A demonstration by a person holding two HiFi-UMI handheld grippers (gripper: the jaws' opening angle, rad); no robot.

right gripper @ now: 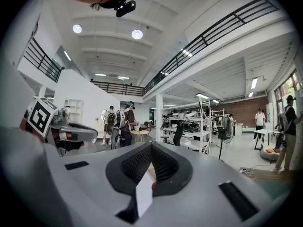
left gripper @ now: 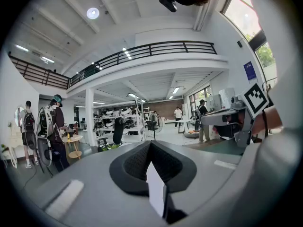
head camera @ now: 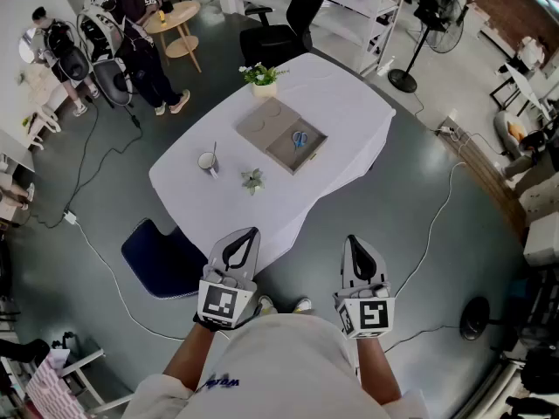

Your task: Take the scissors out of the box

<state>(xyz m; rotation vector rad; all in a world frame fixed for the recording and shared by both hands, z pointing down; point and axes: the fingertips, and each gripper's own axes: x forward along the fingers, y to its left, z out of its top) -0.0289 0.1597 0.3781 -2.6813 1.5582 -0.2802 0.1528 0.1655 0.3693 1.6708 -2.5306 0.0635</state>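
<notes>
In the head view blue-handled scissors (head camera: 299, 139) lie inside an open grey box (head camera: 296, 145) on the white table (head camera: 236, 203), its lid (head camera: 268, 122) folded out to the left. Both grippers hang well short of the table, close to the person's body. My left gripper (head camera: 251, 231) is shut with nothing in it. My right gripper (head camera: 351, 239) is shut and empty too. The left gripper view shows its own closed jaws (left gripper: 150, 143) and the room beyond. The right gripper view shows its closed jaws (right gripper: 150, 144) in the same way.
A white cup with a stick (head camera: 208, 161), a small star-shaped plant (head camera: 252, 180) and a potted plant (head camera: 261, 77) stand on the table. A dark blue seat (head camera: 162, 256) sits at its near left corner, a black office chair (head camera: 284, 29) behind. Cables cross the floor; people stand far left.
</notes>
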